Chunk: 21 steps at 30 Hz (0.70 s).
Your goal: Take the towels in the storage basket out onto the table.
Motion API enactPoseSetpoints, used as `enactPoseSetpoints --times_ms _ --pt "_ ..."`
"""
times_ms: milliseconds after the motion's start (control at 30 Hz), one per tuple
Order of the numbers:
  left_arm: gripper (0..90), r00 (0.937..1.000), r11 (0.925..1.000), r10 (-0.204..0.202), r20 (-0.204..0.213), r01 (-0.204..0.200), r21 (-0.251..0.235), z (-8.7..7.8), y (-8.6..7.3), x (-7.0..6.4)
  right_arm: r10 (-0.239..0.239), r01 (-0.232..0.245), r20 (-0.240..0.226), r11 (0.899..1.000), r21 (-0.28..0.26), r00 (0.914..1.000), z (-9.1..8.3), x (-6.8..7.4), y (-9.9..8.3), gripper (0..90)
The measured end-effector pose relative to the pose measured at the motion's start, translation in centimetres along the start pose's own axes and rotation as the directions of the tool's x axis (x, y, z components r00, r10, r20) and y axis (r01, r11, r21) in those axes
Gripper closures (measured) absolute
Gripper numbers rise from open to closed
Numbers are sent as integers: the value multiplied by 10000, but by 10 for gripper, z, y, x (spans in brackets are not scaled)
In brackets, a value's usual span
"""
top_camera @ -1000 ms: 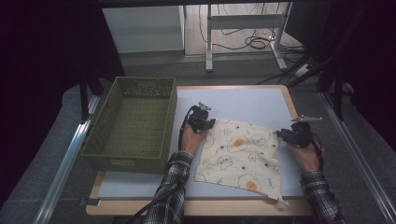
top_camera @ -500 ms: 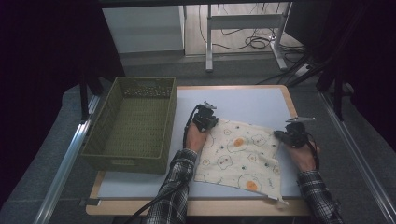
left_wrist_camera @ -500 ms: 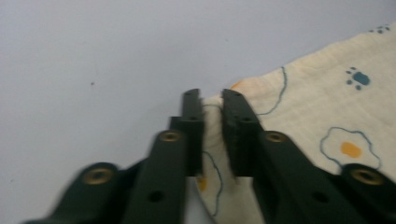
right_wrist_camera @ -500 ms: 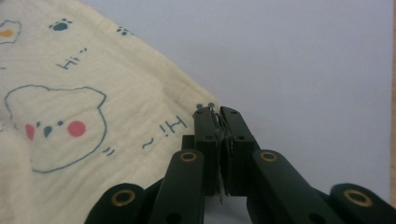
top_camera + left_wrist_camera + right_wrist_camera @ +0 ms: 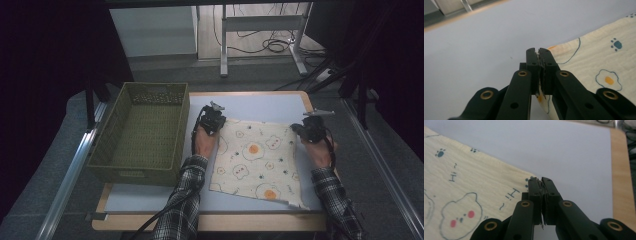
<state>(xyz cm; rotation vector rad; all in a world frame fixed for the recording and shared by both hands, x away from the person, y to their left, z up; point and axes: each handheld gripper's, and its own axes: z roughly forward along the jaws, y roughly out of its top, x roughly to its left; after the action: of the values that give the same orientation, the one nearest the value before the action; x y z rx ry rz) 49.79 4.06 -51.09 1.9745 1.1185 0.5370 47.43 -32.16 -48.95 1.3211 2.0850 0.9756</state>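
A: Where is the cloth (image 5: pixel 256 160) lying, and how is it held?

B: It is spread flat on the pale blue table top (image 5: pixel 265 102), just right of the green woven basket (image 5: pixel 142 130). Its two far corners are pinched: the left gripper (image 5: pixel 538 53) is closed on the far left corner, and the right gripper (image 5: pixel 541 182) is closed on the far right corner. In both gripper views the jaws are pressed together with a thin sliver of fabric between them.

A: What could go wrong from here?

B: In both grips only the very edge of the corner seems to be caught. If the cloth is lifted or pulled sharply, a corner could be slipped out, and that side would be dropped back onto the table.

A: Anything else?

B: If the two grippers are not raised evenly, the cloth could be skewed or bunched, so any fold would be made crooked. The near edge lies close to the table's front edge, so it could be dragged off if the cloth is drawn toward the person. The basket wall could also be brushed by the left hand (image 5: pixel 204 142).
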Motion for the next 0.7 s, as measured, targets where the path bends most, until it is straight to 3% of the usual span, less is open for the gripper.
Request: enactPoseSetpoints --times_ms 67,233,333,433,700 --pt "869 10000 10000 -34 27 34 -74 -8 0 0 -139 135 -167 9997 -222 9998 -6 5 12 871" --pt "865 9999 9997 67 98 -64 -221 -22 -5 -5 -326 320 -389 9994 -152 9987 -13 10 7 871" --pt "863 9993 9982 -165 350 185 -576 -41 -12 -12 -90 64 -775 9994 -328 9970 -28 7 -4 870" --pt "863 9995 9988 136 290 -123 -467 -50 -19 -22 -201 171 -934 9993 -324 9954 -39 10 -11 870" --pt "862 9985 9984 126 536 -96 -551 -70 -40 -37 -462 425 -1355 9986 -301 9897 -67 20 -33 870"
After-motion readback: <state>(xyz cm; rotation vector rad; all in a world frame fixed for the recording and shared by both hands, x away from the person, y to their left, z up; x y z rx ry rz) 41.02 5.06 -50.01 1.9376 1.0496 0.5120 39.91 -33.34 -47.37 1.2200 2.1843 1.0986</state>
